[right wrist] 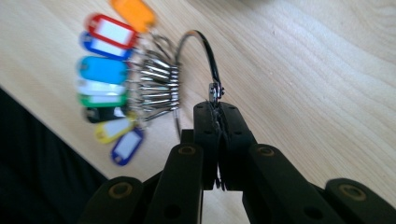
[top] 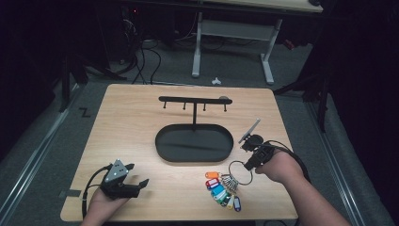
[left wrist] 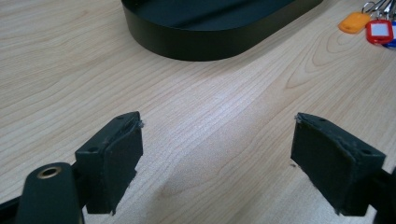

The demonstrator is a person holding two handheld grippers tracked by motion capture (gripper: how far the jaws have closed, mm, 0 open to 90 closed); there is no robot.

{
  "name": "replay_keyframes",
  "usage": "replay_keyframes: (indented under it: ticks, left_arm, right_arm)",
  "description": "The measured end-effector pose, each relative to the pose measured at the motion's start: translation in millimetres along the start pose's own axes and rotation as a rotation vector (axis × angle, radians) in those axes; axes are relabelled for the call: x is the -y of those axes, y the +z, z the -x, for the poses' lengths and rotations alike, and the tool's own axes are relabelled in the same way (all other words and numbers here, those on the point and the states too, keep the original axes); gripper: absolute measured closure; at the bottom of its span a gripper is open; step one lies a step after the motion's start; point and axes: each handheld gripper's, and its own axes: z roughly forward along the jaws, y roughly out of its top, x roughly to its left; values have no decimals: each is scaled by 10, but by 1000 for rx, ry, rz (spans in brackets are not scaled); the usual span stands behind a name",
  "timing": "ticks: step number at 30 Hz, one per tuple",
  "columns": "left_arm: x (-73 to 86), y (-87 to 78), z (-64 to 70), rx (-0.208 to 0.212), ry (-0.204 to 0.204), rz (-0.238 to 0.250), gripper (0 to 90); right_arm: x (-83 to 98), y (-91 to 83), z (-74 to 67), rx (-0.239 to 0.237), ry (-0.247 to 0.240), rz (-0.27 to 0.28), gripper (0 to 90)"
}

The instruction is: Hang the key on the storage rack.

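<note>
Right gripper (right wrist: 218, 109): jaws pressed fully together on the wire key ring (right wrist: 201, 51), pinching it near its small metal clasp. In the high view this gripper (top: 250, 165) sits at about 4 o'clock on the surface (top: 127, 122), with the ring (top: 239, 172) hanging from its tip toward 9 o'clock.

Key tags (right wrist: 109, 79): a fanned bundle threaded on the ring through small split rings. Colours seen are orange, red, dark blue, light blue, white, green, black, yellow and blue. The label windows appear blank; the frame is blurred, so no writing can be read. In the high view the bundle (top: 222, 189) lies near the front edge, at about 5 o'clock, touching the wood.

Left gripper (left wrist: 217, 149): jaws standing wide apart, nothing between them, bare wood showing in the gap. In the high view it (top: 136, 179) rests at about 7 o'clock, well apart from the tags.

Black key stand: oval tray base (top: 194, 142) at centre, an upright post and a crossbar (top: 194, 100) with small hooks toward 12 o'clock. No keys hang on it. No brand marks are legible on it.
</note>
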Motion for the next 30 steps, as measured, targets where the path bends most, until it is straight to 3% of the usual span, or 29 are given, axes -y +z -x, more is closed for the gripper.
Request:
replay_keyframes:
  ticks: [2,6,8,11,12,15,30]
  left_arm:
    - [-1,0,3,2,3,-5,172]
    - [0,-3,2,-1,1,-1,172]
    - [0,-4,2,-1,1,0,172]
    - [-1,0,4,1,2,1,172]
    - [-1,0,6,1,4,0,172]
    - [-2,1,4,3,4,-5,172]
    - [0,-1,7,7,5,-7,172]
  right_arm:
    - [-5,-45,8,3,-24,13,877]
    - [-16,-235,-57,15,17,10,878]
    - [-30,-316,-50,30,-12,24,878]
    - [-44,-453,-74,38,16,29,878]
    - [-65,-537,-58,50,-9,46,878]
    - [-102,-657,-54,64,-11,61,878]
    - [-383,-1068,-95,111,-33,98,878]
